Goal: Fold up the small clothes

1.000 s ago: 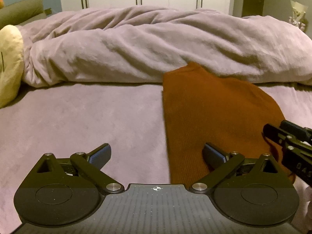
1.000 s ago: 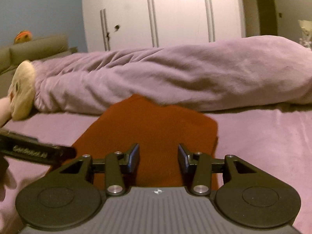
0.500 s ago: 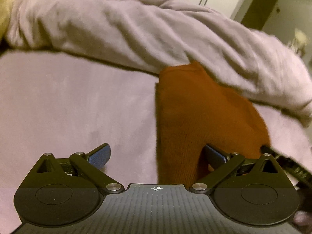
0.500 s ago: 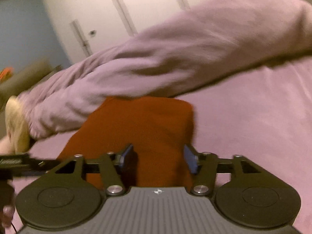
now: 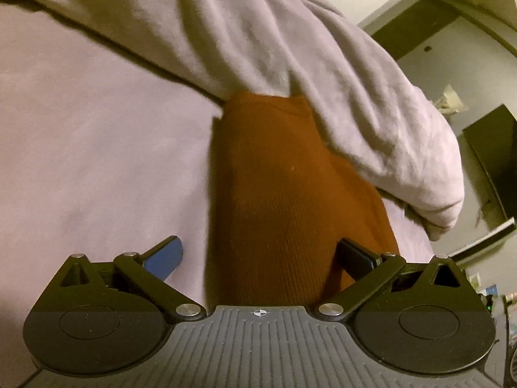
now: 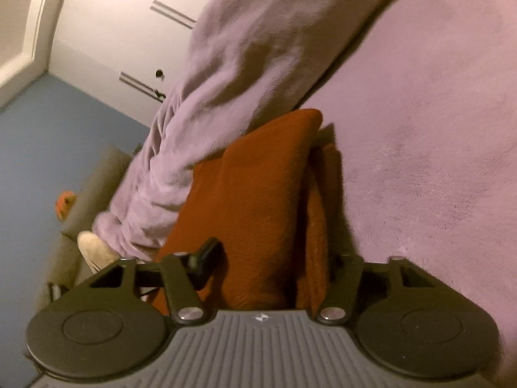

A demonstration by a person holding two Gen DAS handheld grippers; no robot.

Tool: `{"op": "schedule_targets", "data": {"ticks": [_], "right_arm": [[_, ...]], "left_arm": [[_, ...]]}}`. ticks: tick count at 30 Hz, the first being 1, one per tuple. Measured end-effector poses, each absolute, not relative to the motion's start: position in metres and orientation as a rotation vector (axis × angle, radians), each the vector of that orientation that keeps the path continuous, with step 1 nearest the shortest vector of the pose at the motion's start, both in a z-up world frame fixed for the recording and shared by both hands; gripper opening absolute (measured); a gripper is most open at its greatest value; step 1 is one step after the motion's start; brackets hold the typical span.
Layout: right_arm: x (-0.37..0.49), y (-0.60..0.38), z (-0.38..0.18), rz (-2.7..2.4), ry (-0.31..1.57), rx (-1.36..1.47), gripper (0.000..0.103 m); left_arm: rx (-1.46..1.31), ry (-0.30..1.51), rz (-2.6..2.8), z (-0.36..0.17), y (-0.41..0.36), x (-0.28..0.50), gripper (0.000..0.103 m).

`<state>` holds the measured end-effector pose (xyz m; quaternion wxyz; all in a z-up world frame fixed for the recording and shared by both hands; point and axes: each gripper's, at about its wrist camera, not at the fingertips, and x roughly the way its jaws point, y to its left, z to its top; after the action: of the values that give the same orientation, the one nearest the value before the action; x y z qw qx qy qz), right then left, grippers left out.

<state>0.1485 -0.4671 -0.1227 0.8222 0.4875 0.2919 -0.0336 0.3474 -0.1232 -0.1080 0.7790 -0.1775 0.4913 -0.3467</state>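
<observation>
A rust-orange knit garment (image 5: 284, 187) lies on the lilac bed cover (image 5: 97, 148), its far end tucked under the rolled duvet. My left gripper (image 5: 260, 258) is open wide and low over the garment's near left edge, with cloth between its fingers and the blue pad (image 5: 164, 257) over bare cover. In the right wrist view the garment (image 6: 258, 194) rises in a bunched fold along its right edge. My right gripper (image 6: 274, 262) straddles that fold, its jaws closing, and the pads do not clearly press the cloth.
A thick rolled lilac duvet (image 5: 290, 58) crosses the bed behind the garment. White wardrobe doors (image 6: 122, 38) stand beyond it. A cream plush toy (image 6: 93, 245) and an olive cushion (image 6: 93, 187) sit at the bed's far left. A dark screen (image 5: 494, 161) stands off to the right.
Both grippers have come down toward the garment and rolled, so both views tilt. The garment's right edge now stands bunched between the right fingers. The right gripper has left the left wrist view.
</observation>
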Motion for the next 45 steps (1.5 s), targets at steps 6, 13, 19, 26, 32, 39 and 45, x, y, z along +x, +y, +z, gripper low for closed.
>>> {"op": "schedule_targets", "data": {"ticks": [6, 13, 19, 26, 32, 39, 45], "right_arm": [[0.154, -0.466, -0.128, -0.066, 0.592, 1.055, 0.04], [0.156, -0.448, -0.109, -0.086, 0.582, 0.999, 0.035], [0.159, -0.412, -0.068, -0.026, 0.544, 0.873, 0.033], [0.179, -0.356, -0.068, 0.088, 0.599, 0.853, 0.033], [0.182, -0.33, -0.073, 0.063, 0.67, 0.762, 0.047], [0.158, -0.332, -0.024, -0.222, 0.641, 0.54, 0.058], [0.19, -0.272, -0.022, -0.138, 0.66, 0.257, 0.034]], "left_arm": [[-0.354, 1.017, -0.774, -0.106, -0.133, 0.345, 0.091], [-0.497, 1.093, -0.782, -0.11, -0.126, 0.355, 0.06], [-0.386, 1.024, -0.828, -0.07, -0.121, 0.339, 0.055], [-0.351, 0.963, -0.69, -0.038, -0.057, 0.325, 0.055], [-0.243, 0.952, -0.512, -0.041, -0.012, 0.302, 0.058], [-0.176, 0.774, -0.47, -0.009, -0.025, 0.285, 0.095], [0.051, 0.766, -0.42, -0.041, -0.075, 0.27, 0.095]]}}
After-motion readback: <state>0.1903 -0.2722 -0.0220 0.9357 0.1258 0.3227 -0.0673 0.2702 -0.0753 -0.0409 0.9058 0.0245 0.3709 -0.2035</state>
